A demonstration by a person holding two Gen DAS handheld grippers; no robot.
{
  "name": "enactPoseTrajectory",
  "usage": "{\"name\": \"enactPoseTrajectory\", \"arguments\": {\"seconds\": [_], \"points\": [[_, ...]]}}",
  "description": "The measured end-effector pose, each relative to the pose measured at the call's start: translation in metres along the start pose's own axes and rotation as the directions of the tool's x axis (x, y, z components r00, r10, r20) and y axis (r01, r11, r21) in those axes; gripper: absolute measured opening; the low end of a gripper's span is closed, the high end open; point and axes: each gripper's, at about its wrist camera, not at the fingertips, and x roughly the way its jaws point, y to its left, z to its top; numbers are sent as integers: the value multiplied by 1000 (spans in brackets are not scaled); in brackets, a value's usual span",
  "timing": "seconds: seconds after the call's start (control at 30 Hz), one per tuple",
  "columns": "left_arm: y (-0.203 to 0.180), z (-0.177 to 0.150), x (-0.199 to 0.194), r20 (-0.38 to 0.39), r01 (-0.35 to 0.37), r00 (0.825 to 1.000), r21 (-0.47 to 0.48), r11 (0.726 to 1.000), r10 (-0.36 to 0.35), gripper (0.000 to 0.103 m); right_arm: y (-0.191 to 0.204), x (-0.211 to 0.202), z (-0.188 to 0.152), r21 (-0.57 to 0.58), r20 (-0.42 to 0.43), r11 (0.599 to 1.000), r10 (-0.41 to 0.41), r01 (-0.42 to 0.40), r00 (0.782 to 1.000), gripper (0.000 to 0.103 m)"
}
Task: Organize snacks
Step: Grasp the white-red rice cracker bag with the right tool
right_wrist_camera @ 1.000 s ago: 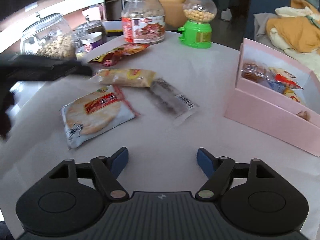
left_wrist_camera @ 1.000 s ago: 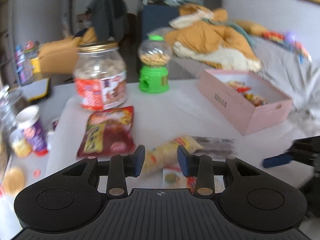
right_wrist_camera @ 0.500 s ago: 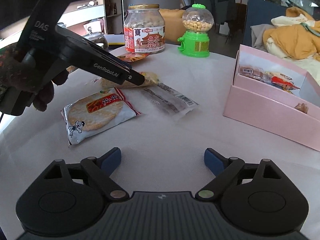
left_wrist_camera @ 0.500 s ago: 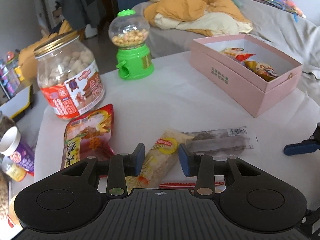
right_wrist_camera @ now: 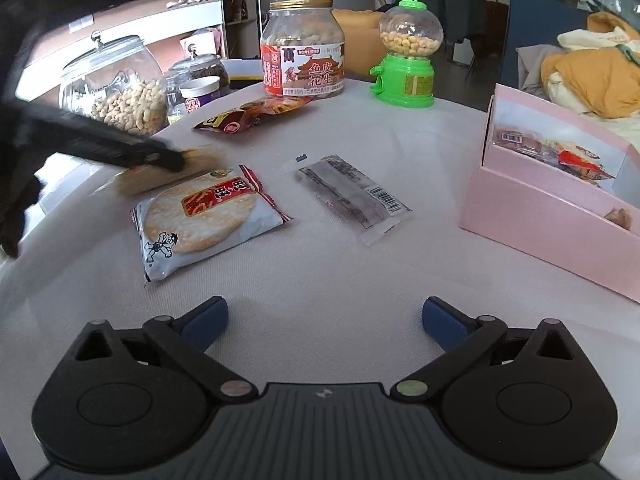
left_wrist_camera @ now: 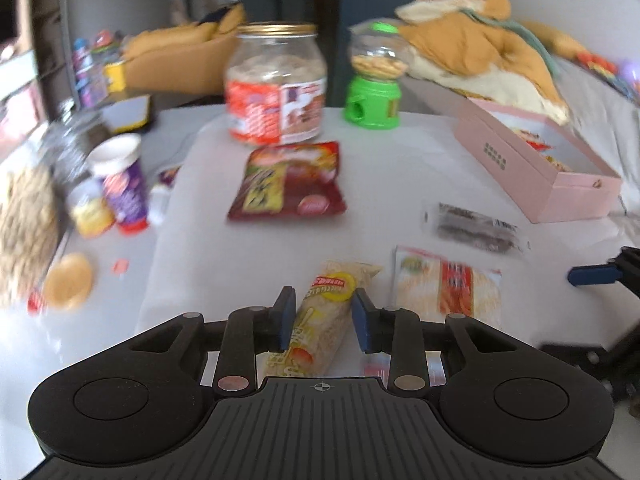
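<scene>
My left gripper is shut on a long yellow snack packet and holds it above the white table; it shows blurred in the right wrist view. A round rice cracker pack, a dark clear-wrapped bar and a red snack bag lie on the table. An open pink box with several snacks inside stands at the right. My right gripper is open and empty, low over the table's near part.
A big peanut jar and a green candy dispenser stand at the table's far side. Glass jars and a purple cup stand off the left edge. A bed with orange bedding lies behind.
My left gripper has lifted the yellow packet off the table and pulled it back to the left, away from the dark bar. My right gripper has stayed open and nearly still.
</scene>
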Motion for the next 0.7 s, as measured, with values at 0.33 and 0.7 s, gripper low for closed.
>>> {"name": "enactPoseTrajectory", "arguments": {"seconds": [0.33, 0.7], "points": [[8, -33, -19, -12, 22, 1000, -128, 992, -24, 45, 21, -7, 28, 80, -18, 979, 190, -188, 982, 100], [-12, -51, -22, 57, -54, 997, -26, 998, 56, 46, 42, 8, 27, -120, -21, 984, -137, 133, 990, 95]]}}
